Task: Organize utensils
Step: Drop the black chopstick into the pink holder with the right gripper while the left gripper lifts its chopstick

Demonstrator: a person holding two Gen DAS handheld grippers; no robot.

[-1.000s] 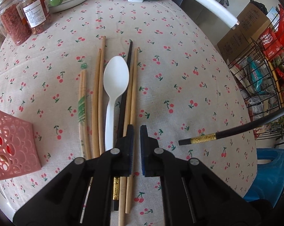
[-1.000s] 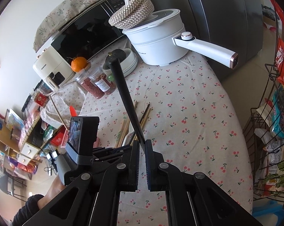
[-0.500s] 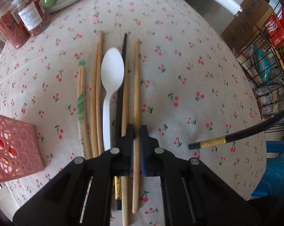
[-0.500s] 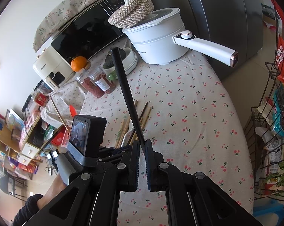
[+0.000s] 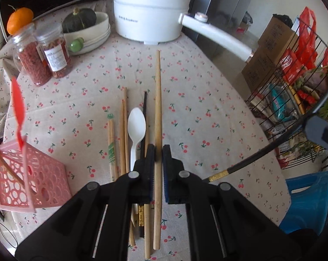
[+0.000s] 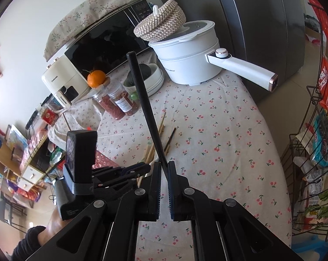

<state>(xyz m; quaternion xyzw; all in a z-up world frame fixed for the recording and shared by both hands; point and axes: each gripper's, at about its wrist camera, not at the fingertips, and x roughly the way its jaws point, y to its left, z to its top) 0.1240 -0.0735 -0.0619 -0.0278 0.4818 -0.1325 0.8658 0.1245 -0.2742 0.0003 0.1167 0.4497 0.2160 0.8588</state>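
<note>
The left gripper was clamped on a wooden chopstick, now raised off the tablecloth where earlier it lay flat. Left of it remained the white spoon. The right gripper still pinched the black chopstick; beyond stood the white pot.

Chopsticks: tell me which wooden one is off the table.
The long tapered wooden chopstick clamped in the left tongs; its tip rises toward the white pot, while the others lie flat beside the spoon.
</note>
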